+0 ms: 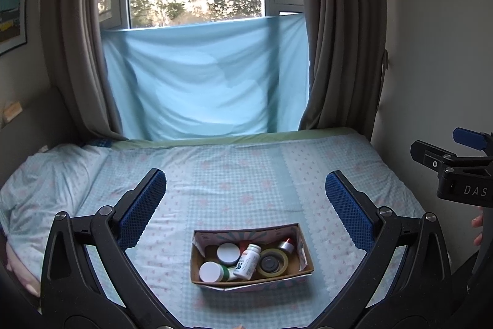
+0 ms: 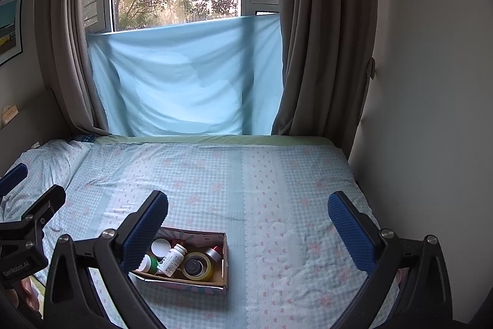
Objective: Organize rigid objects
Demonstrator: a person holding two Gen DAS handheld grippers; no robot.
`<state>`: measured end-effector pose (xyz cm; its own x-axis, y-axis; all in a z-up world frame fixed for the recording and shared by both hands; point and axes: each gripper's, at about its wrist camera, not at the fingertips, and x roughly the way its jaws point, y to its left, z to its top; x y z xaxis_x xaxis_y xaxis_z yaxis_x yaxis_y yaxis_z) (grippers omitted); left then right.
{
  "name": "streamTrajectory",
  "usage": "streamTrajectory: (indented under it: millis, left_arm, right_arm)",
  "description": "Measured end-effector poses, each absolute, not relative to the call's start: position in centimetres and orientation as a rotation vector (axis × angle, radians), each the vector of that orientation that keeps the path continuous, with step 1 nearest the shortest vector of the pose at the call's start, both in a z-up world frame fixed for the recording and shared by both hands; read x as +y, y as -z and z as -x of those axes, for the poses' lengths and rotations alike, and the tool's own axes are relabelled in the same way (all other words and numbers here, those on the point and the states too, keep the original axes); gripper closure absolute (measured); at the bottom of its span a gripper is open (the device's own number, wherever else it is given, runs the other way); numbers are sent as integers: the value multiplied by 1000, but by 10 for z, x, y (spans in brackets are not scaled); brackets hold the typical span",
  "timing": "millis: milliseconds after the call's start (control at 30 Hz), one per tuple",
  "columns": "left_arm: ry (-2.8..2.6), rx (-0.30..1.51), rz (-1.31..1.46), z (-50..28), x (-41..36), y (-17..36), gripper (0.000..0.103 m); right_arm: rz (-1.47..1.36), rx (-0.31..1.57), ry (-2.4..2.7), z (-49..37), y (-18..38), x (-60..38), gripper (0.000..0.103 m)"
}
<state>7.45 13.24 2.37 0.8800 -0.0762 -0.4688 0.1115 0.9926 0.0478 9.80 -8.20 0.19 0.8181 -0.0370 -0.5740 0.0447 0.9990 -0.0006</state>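
A small open cardboard box [image 1: 305, 252] [image 2: 225, 264] sits on the bed near the front. Inside lie a white pill bottle [image 1: 248, 261] [image 2: 172, 260], a yellow tape roll [image 1: 272, 262] [image 2: 197, 266], two white-lidded jars [image 1: 228, 253] [image 2: 161, 247], one with a green body [image 1: 212, 271], and a small silver and red item [image 1: 286, 245] [image 2: 214, 252]. My left gripper [image 1: 246, 199] is open and empty, held above the box. My right gripper [image 2: 248, 219] is open and empty, above and right of the box.
The bed [image 1: 246, 174] has a blue checked sheet, with a pillow [image 1: 46, 174] at the left. A wall [image 2: 431, 82] runs along the right. Curtains [image 1: 339, 36] and a blue cloth [image 1: 203, 82] hang at the window behind.
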Motion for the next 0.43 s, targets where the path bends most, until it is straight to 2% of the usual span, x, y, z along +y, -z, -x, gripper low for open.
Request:
streamTrajectory:
  millis: [433]
  left_arm:
    - [62, 457, -98, -84, 125, -19, 0]
  right_arm:
    - [-18, 656, 49, -110, 9, -85, 0]
